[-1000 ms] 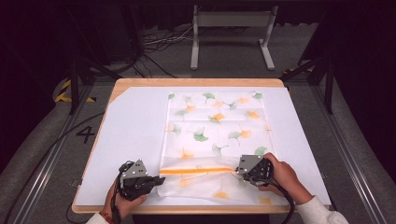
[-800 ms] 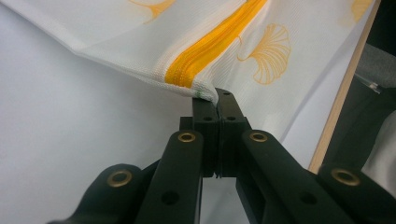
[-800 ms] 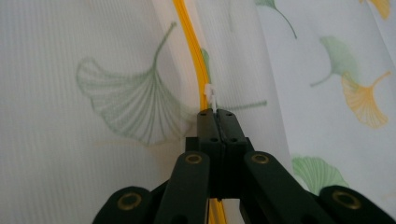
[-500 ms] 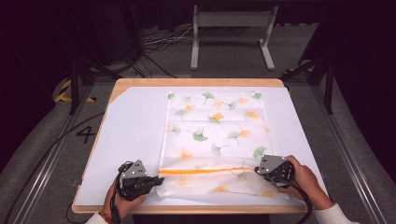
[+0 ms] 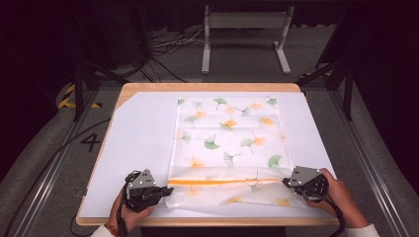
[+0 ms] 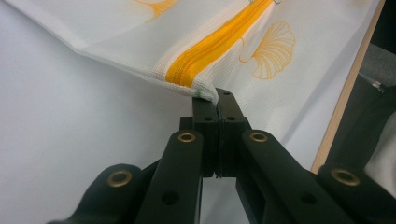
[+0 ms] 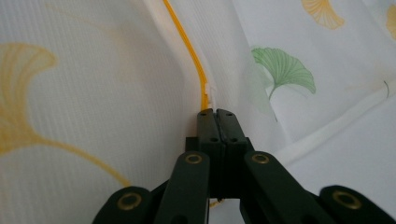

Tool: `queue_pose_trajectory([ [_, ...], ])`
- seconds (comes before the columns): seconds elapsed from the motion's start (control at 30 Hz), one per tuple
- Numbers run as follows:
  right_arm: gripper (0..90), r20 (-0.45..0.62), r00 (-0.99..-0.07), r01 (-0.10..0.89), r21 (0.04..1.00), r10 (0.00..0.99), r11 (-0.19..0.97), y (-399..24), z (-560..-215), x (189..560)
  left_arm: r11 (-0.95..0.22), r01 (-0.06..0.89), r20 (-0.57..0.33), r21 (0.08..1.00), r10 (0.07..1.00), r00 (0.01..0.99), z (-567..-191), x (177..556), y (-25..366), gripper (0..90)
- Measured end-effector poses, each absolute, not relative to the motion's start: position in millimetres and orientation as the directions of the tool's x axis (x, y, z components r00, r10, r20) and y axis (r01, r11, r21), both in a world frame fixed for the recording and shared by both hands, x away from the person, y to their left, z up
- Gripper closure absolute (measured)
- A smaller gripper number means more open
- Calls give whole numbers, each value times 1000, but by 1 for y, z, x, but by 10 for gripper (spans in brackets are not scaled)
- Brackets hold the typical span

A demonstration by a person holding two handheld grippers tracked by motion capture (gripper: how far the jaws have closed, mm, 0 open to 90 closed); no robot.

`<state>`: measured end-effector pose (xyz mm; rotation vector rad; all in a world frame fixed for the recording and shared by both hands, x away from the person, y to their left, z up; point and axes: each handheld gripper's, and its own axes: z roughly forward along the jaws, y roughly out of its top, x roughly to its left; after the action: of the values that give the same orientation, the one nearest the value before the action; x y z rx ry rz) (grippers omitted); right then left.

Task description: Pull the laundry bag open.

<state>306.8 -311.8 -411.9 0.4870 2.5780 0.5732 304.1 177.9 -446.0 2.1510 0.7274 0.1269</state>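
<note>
Tongs pinched both ends of the orange zipper point(image 5: 225, 181) on the mesh bag point(image 5: 228, 143): left tongs point(image 5: 159, 191) its end corner, right tongs point(image 5: 289, 181) the pull, apparently drawn fully across, leaving only release.

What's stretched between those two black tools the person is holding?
An orange zipper runs between the left tool and the right tool along the near part of a white mesh bag with leaf prints, seen in the high view.

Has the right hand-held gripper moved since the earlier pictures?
Yes. The right hand-held gripper moved rightward along the orange zipper, toward the table's right edge.
</note>
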Motion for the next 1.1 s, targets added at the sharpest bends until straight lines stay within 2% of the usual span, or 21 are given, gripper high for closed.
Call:
queue_pose_trajectory([
  [0.4,900,-340,-830,253,478,443,841,-331,-414,302,-485,453,-148,748,543,826,-446,304,179,888],
  [1.1,900,-331,-822,273,486,464,830,-340,-417,302,-467,442,-163,766,524,836,-446,302,180,884],
])
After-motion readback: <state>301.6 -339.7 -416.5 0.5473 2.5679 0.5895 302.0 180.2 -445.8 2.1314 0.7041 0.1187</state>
